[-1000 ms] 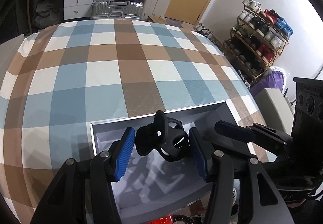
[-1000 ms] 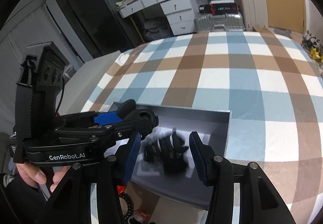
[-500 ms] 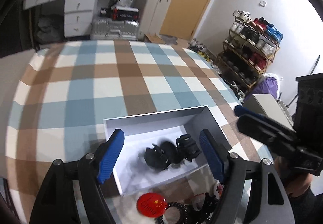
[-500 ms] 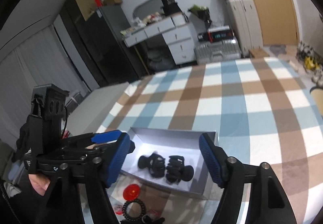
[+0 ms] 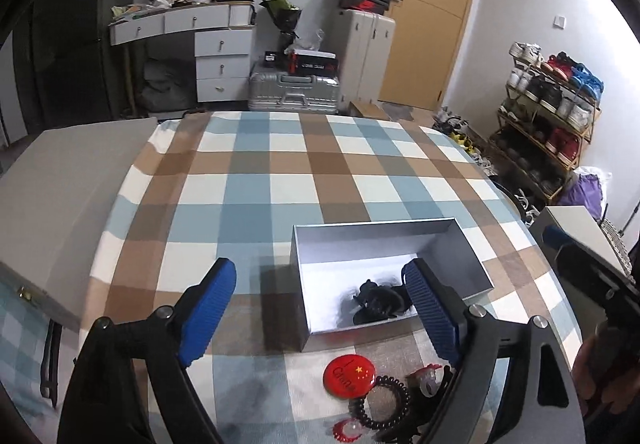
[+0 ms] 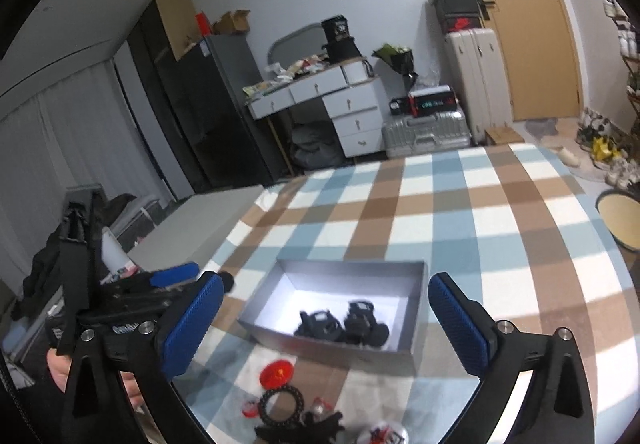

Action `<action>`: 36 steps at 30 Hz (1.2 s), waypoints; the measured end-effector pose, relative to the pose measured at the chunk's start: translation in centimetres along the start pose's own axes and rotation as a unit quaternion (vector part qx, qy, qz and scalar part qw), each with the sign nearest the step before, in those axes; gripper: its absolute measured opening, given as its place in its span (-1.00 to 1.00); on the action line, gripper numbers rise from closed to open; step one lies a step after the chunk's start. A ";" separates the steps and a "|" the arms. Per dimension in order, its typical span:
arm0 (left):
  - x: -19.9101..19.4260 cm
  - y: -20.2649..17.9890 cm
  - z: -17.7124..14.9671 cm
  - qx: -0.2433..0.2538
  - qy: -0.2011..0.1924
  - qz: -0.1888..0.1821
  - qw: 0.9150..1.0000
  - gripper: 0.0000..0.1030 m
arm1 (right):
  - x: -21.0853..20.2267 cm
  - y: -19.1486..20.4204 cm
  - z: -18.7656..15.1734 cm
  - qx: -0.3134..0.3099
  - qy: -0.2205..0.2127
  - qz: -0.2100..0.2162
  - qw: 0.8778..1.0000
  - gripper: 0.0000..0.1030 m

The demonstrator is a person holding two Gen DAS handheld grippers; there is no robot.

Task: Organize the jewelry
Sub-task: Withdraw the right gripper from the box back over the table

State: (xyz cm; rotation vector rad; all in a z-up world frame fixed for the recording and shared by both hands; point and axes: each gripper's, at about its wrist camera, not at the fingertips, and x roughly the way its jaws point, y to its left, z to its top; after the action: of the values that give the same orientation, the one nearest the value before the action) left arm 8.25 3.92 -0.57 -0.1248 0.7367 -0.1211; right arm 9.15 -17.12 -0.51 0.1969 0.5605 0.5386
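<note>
A grey open box [image 5: 468, 260] [image 6: 416, 284] sits on the checked tablecloth. Black hair clips [image 5: 378, 300] [image 6: 344, 326] lie inside it at the near end. In front of the box lie a red round badge [image 5: 349, 372] [image 6: 277, 372], a black coiled hair tie [image 5: 380, 406] [image 6: 282, 406] and small red and clear pieces [image 5: 426, 378]. My left gripper [image 5: 320, 318] is open and empty, above the table to the left of the box. My right gripper [image 6: 326, 324] is open and empty, raised above the box's near end.
A grey flat lid or board [image 5: 60, 204] lies off the table's left edge. A desk with drawers [image 5: 216, 56], suitcases [image 5: 294, 90] and a shoe rack [image 5: 548, 116] stand beyond the table. The left gripper's body [image 6: 120, 320] shows in the right wrist view.
My left gripper let go of a black clip, which now lies in the box. Both grippers opened wide and pulled up and back from the box; the left one shifted leftward.
</note>
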 end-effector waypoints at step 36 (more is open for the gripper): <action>-0.3 -1.3 -8.5 0.053 0.101 0.034 0.993 0.79 | -0.2 1.4 -4.4 -0.047 0.104 -0.078 0.990 1.00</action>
State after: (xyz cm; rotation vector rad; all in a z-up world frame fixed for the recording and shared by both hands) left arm 2.19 2.04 -6.43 0.0145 0.9337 -0.1090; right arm 5.97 -15.86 -3.61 0.0065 0.7458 0.4343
